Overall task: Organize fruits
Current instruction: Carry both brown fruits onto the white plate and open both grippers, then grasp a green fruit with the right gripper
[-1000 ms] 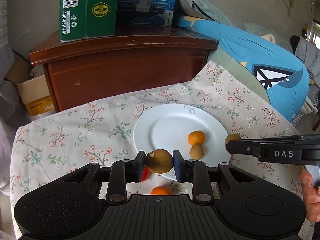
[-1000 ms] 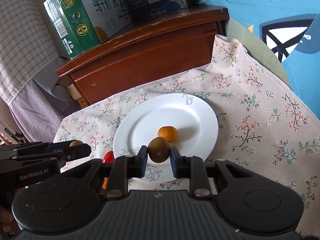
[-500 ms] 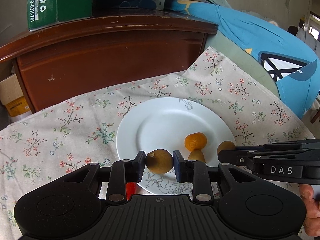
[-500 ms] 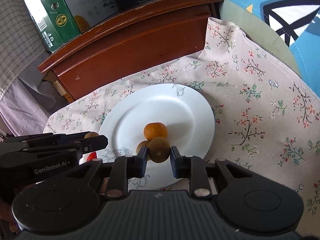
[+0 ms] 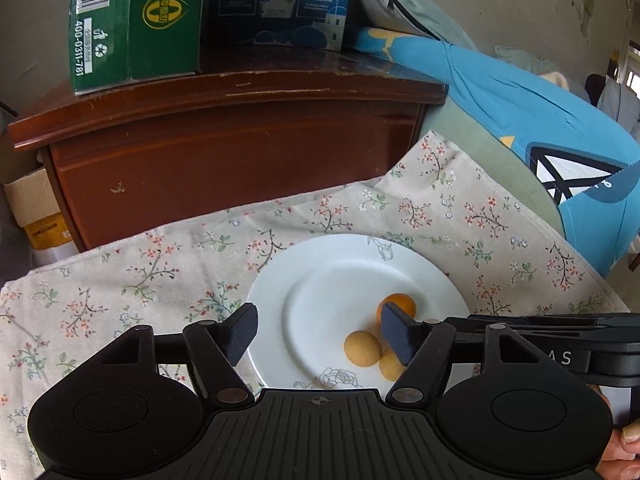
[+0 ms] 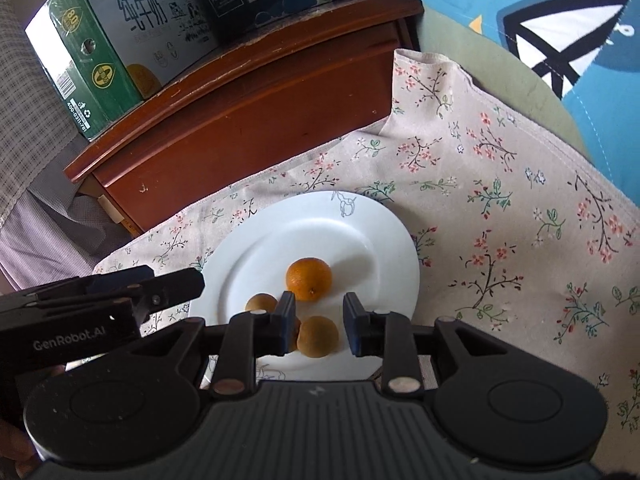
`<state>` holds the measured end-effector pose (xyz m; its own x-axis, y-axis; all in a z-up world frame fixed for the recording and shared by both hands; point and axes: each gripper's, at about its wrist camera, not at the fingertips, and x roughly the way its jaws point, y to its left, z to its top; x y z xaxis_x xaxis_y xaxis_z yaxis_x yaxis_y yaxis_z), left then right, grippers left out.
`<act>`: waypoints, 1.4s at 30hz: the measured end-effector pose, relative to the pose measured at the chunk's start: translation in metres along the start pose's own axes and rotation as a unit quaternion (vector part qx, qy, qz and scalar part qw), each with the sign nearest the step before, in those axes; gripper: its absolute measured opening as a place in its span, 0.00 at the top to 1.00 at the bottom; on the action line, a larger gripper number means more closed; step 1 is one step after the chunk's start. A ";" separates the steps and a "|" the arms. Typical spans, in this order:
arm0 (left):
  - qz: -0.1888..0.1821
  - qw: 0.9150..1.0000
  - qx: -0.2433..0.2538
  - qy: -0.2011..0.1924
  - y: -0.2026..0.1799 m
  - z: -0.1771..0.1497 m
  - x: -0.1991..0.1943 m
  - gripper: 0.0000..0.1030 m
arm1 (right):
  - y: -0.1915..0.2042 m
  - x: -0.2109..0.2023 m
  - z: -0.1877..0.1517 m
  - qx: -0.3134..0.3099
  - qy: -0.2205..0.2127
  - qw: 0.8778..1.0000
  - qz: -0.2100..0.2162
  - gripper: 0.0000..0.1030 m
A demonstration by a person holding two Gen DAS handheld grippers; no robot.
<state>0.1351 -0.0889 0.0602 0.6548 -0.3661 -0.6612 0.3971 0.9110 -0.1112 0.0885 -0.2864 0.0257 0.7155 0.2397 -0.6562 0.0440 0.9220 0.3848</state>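
Note:
A white plate lies on the floral cloth; it also shows in the right wrist view. On it are an orange mandarin and brown kiwis. In the left wrist view the mandarin sits behind two kiwis. My left gripper is open and empty over the plate's near edge. My right gripper is open, its jaws either side of a kiwi without touching it.
A dark wooden cabinet stands behind the table with a green carton and a blue box on top. A blue plush cushion lies at the right. The floral cloth covers the table.
Both grippers have opened and let go of their kiwis, which now lie on the plate beside the mandarin. Both grippers stay over the plate's near edge.

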 end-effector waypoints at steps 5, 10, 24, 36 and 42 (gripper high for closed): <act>0.020 1.000 -0.014 0.018 0.009 0.004 -0.006 0.26 | 0.002 0.000 -0.003 0.000 0.011 1.000 0.007 0.73; 0.046 0.998 -0.011 0.039 0.018 0.000 -0.010 0.25 | 0.010 0.000 -0.007 -0.014 0.020 1.000 0.016 0.72; 0.060 0.997 -0.031 0.035 0.042 -0.012 -0.044 0.17 | 0.020 -0.011 -0.023 -0.035 0.036 0.998 0.032 0.70; 0.084 0.993 -0.061 0.054 0.061 -0.041 -0.062 0.17 | 0.027 -0.021 -0.037 -0.039 0.046 0.997 0.042 0.70; 0.088 0.992 -0.067 0.062 0.063 -0.053 -0.068 0.17 | 0.028 -0.024 -0.046 -0.032 0.055 0.997 0.047 0.70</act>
<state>0.0811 0.0037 0.0588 0.6189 -0.1802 -0.7645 0.1885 0.9790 -0.0782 0.0405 -0.2526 0.0225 0.6334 0.3544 -0.6879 -0.0666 0.9106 0.4079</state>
